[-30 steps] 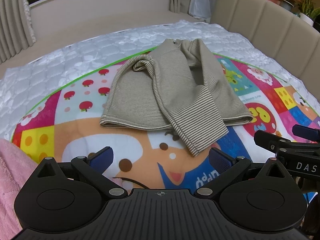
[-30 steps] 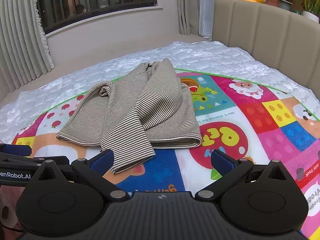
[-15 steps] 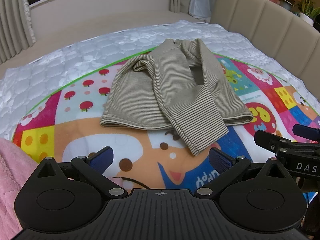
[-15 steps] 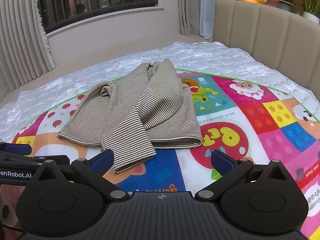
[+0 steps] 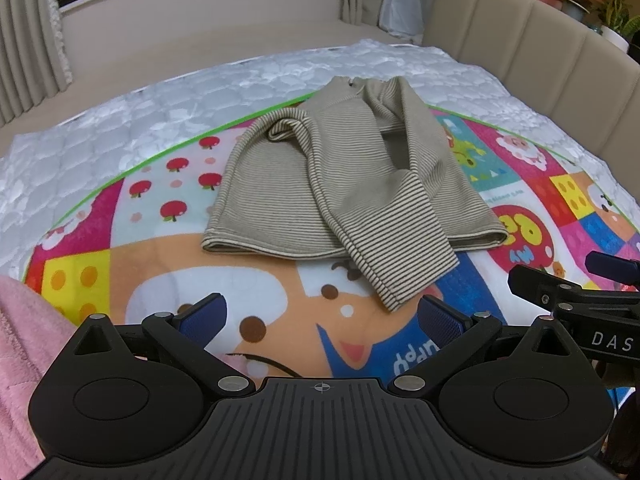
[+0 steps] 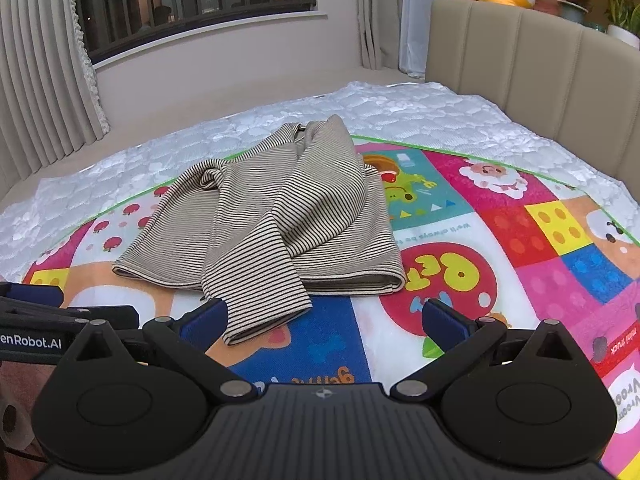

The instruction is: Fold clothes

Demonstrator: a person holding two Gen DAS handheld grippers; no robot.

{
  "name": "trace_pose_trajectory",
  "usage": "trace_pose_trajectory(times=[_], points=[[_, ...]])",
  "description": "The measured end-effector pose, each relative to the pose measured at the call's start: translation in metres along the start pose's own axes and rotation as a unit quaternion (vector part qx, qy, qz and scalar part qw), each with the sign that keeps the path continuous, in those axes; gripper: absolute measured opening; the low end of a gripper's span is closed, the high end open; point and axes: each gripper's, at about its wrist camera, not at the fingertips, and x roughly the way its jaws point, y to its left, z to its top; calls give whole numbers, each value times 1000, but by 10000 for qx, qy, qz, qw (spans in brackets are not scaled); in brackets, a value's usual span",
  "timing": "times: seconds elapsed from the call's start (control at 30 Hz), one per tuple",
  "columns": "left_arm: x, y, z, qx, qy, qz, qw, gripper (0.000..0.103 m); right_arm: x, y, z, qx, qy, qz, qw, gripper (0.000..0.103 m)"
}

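Note:
A beige striped long-sleeved top (image 5: 320, 184) (image 6: 276, 224) lies on a colourful cartoon play mat (image 5: 240, 292) (image 6: 500, 248), both sleeves folded across its body, one cuff pointing toward me. My left gripper (image 5: 320, 316) hovers open just short of that cuff, nothing between its blue pads. My right gripper (image 6: 326, 318) is open too, its left pad close beside the cuff end. Each view catches the other gripper at its edge: the right one (image 5: 576, 300) and the left one (image 6: 60, 316).
The mat lies on a white quilted mattress (image 5: 120, 120) (image 6: 400, 108). A beige padded headboard (image 5: 540, 52) (image 6: 520, 52) runs along the right. Pink fabric (image 5: 20, 360) is at my lower left. Curtains and a window (image 6: 192, 4) stand at the far side.
Both grippers stayed open and almost still. The right wrist view has drifted slightly, so the top sits a little lower in it. The top has not moved.

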Motion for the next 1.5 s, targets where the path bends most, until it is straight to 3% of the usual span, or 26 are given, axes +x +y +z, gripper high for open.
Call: trace_pose_trajectory(times=[0.5, 0.83, 0.97, 1.17, 1.33, 1.43, 1.5], points=[[11, 4, 4, -39, 54, -95, 9999, 103, 6, -4, 1, 65, 74, -54, 9999, 103], [35, 15, 23, -58, 150, -629, 9979, 103, 21, -11, 9, 82, 130, -110, 9998, 103], [53, 21, 43, -19, 195, -815, 9965, 103, 32, -24, 24, 200, 81, -19, 9998, 103], [86, 36, 81, -169, 271, -1021, 9943, 103, 68, -31, 42, -50, 102, -346, 9993, 103], [127, 43, 110, -231, 529, -1116, 9921, 103, 104, -20, 53, -139, 351, -180, 9991, 103], [155, 41, 124, -357, 599, -1334, 9886, 103, 122, -11, 58, -219, 459, -109, 9986, 103], [173, 37, 129, -418, 626, -1557, 9849, 103, 129, -9, 70, -264, 250, -156, 9992, 103]])
